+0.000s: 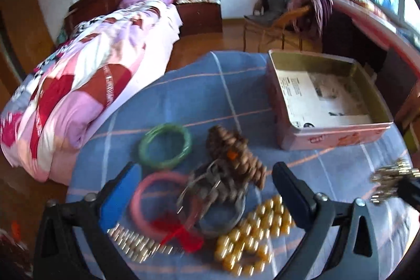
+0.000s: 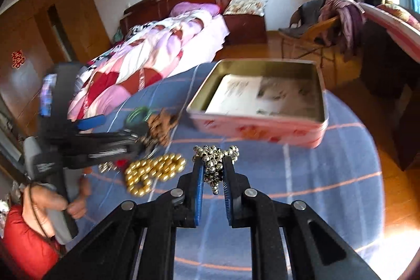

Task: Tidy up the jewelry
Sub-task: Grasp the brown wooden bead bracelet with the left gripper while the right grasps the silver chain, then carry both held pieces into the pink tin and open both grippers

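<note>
The right gripper [image 2: 213, 172] has its blue-padded fingers [image 2: 198, 190] drawn narrow on a cluster of small silver metal beads [image 2: 215, 162], held above the blue checked cloth covering the surface [image 2: 328, 188]. Part of the cluster bulges above the fingertips and a short strand hangs between the pads. As a judgement, this piece is light, limp and slippery: it takes no fixed shape, so a grip on the bunched middle is more secure than a grip on a loose end.

The left gripper [image 1: 204, 184] hovers with its fingers [image 1: 123, 190] spread wide over the remaining pile, and nothing is between them. Directly under the gap lie a pink rigid bangle [image 1: 155, 204], a grey bangle [image 1: 223, 217] and a tangle of brown wooden beads [image 1: 233, 151]. A strand of round gold beads [image 1: 252, 230] lies near the right-hand finger, a green rigid bangle [image 1: 165, 146] lies just beyond the left-hand finger, and a row of pale metallic beads [image 1: 136, 243] and a red translucent piece [image 1: 181, 232] lie nearest the camera.

The bangles are probably stiff and smooth; grip across the rim. Bead strands sag and may snag neighbours.

Beyond the pile stands the open pink rectangular tin [image 2: 262, 127], apart from the jewelry, with only printed paper inside.
</note>
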